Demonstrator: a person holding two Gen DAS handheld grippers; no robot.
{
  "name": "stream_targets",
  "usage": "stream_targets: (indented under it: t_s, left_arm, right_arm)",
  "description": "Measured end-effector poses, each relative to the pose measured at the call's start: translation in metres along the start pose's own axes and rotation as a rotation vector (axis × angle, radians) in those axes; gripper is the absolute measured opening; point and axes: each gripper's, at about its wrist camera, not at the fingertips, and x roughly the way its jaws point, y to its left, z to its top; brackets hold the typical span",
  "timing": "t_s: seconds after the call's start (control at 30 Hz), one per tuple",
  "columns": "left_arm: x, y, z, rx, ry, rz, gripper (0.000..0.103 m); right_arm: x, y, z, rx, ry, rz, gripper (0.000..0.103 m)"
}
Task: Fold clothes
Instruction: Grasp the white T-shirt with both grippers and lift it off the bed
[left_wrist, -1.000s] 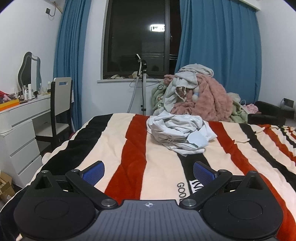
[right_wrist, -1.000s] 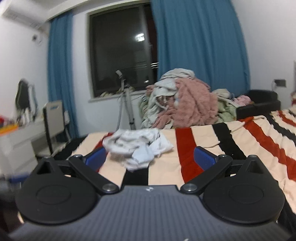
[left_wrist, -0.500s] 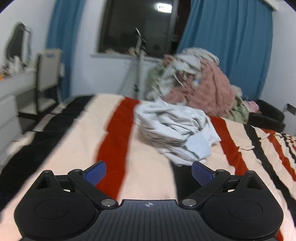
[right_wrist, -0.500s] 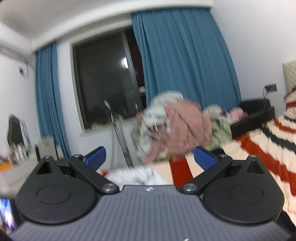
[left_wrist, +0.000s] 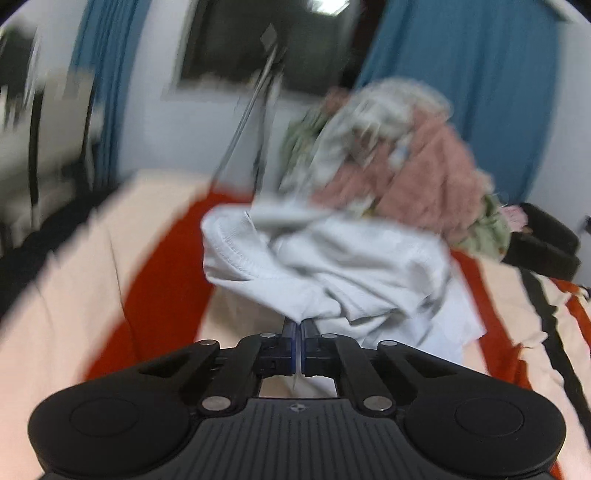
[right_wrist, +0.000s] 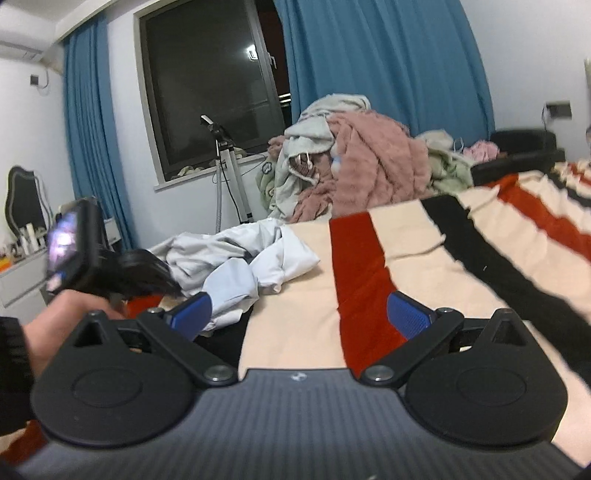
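Note:
A crumpled pale grey-blue garment (left_wrist: 332, 266) lies on the striped blanket (left_wrist: 74, 288) of the bed. My left gripper (left_wrist: 298, 326) is shut on the near edge of the garment, its blue pads pressed together on the cloth. In the right wrist view the garment (right_wrist: 240, 254) lies left of centre, and the left gripper's body and the hand that holds it (right_wrist: 107, 273) show at its left side. My right gripper (right_wrist: 299, 315) is open and empty, above the blanket (right_wrist: 406, 258) to the right of the garment.
A heap of pink, green and grey clothes (right_wrist: 362, 162) stands beyond the bed's far edge, below blue curtains (right_wrist: 388, 66). A tripod (right_wrist: 229, 173) stands by the window. A white dresser with a mirror (right_wrist: 22, 229) is at the far left.
My left gripper has moved forward to the garment and shut on its near edge. My right gripper has tilted back down toward the bed and stays open.

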Motion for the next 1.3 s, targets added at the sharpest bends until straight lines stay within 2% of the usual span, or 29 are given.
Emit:
stream_targets:
  t_s: [0.07,0.13,0.3,0.43,0.53,0.67,0.77,0.87,0.97,1.03,1.07,1.13,1.17,1.2,1.23,1.27,1.3]
  left_arm:
    - [-0.032,-0.007,0.004,0.076,-0.065,-0.037,0.001]
    - [-0.063,-0.009,0.005,0.117,-0.096,-0.072,0.001]
    - [-0.143,-0.007,-0.001,0.127,-0.148,-0.148,0.001]
    - [-0.216,-0.007,-0.017,0.155,-0.192,-0.223,0.001]
    - [-0.271,-0.002,-0.031,0.184,-0.228,-0.271,0.001]
    - [-0.33,0.018,-0.056,0.176,-0.231,-0.316,0.001]
    - [-0.347,0.043,-0.075,0.154,-0.215,-0.318,0.001]
    - [-0.342,0.068,-0.094,0.09,-0.215,-0.328,0.001]
    - [-0.325,0.08,-0.102,0.019,-0.226,-0.299,0.001]
    - [-0.314,0.086,-0.099,-0.016,-0.231,-0.291,0.001]
    - [-0.309,0.089,-0.097,-0.034,-0.234,-0.286,0.001]
    - [-0.299,0.097,-0.094,-0.074,-0.237,-0.293,0.001]
    - [-0.294,0.101,-0.092,-0.095,-0.239,-0.291,0.001]
    - [-0.287,0.102,-0.089,-0.109,-0.238,-0.276,0.001]
    - [-0.285,0.106,-0.089,-0.13,-0.236,-0.265,0.001]
    - [-0.282,0.111,-0.088,-0.152,-0.235,-0.255,0.001]
    - [-0.28,0.115,-0.088,-0.173,-0.234,-0.244,0.001]
  right_arm:
    - [-0.001,-0.004,0.0,0.026,-0.019,-0.004,0.103]
    - [-0.002,-0.009,0.001,0.051,-0.037,-0.008,0.103]
    - [-0.023,-0.007,0.003,0.079,-0.089,-0.014,0.103]
    - [-0.048,0.004,0.004,0.051,-0.109,0.012,0.103]
    - [-0.067,0.012,0.003,0.043,-0.086,0.022,0.103]
    - [-0.082,0.024,0.003,0.049,-0.021,0.094,0.103]
    - [-0.082,0.041,0.0,0.03,0.042,0.163,0.103]
    - [-0.074,0.063,-0.011,-0.03,0.12,0.261,0.102]
    - [-0.065,0.083,-0.029,-0.107,0.206,0.299,0.092]
    - [-0.055,0.088,-0.041,-0.129,0.274,0.268,0.085]
    - [-0.049,0.088,-0.047,-0.133,0.309,0.248,0.079]
    - [-0.039,0.089,-0.056,-0.144,0.36,0.208,0.077]
    - [-0.035,0.088,-0.057,-0.152,0.358,0.19,0.07]
    - [-0.031,0.087,-0.057,-0.154,0.353,0.174,0.056]
    - [-0.031,0.084,-0.054,-0.141,0.34,0.168,0.047]
    - [-0.032,0.082,-0.05,-0.118,0.322,0.167,0.029]
    - [-0.034,0.078,-0.046,-0.098,0.297,0.163,0.024]
